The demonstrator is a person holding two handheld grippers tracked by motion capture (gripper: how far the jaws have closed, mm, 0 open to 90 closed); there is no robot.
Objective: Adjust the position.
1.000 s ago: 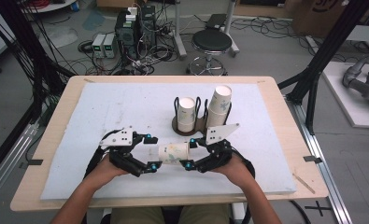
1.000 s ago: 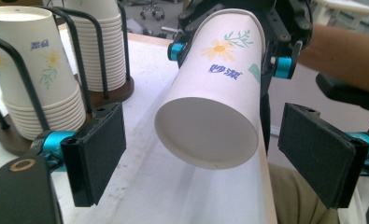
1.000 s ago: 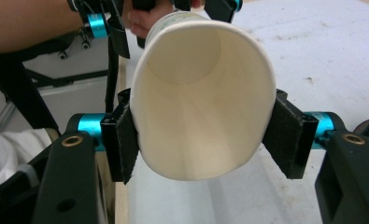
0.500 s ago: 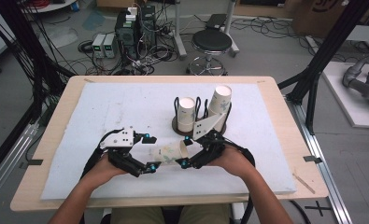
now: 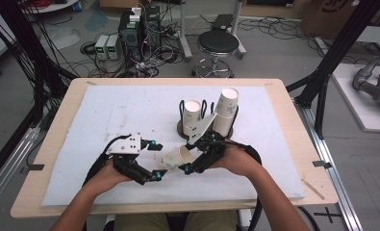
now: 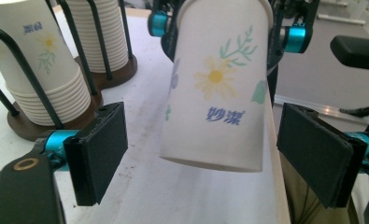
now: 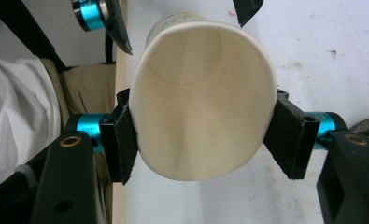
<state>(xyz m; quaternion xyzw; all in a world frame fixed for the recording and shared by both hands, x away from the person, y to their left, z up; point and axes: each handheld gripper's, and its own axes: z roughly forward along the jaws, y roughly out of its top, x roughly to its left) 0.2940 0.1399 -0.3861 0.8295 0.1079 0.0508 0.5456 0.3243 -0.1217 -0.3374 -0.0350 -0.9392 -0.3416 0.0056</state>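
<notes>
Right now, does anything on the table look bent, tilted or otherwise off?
Yes. The paper cup in the right gripper is squeezed out of round: its rim is pressed into an oval between the pads. In the high view the right-hand cup stack leans in its holder, while the left stack stands straighter.

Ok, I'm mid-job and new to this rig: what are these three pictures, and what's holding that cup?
A person sits at a table with a hand-held two-jaw tool in each hand. One picture looks down from above; the other two come from cameras riding on each tool. The right gripper squeezes a flowered paper cup near its rim. The left gripper stands open around the cup's base, pads not touching. On the white mat, two racks of stacked cups stand behind the hands.
</notes>
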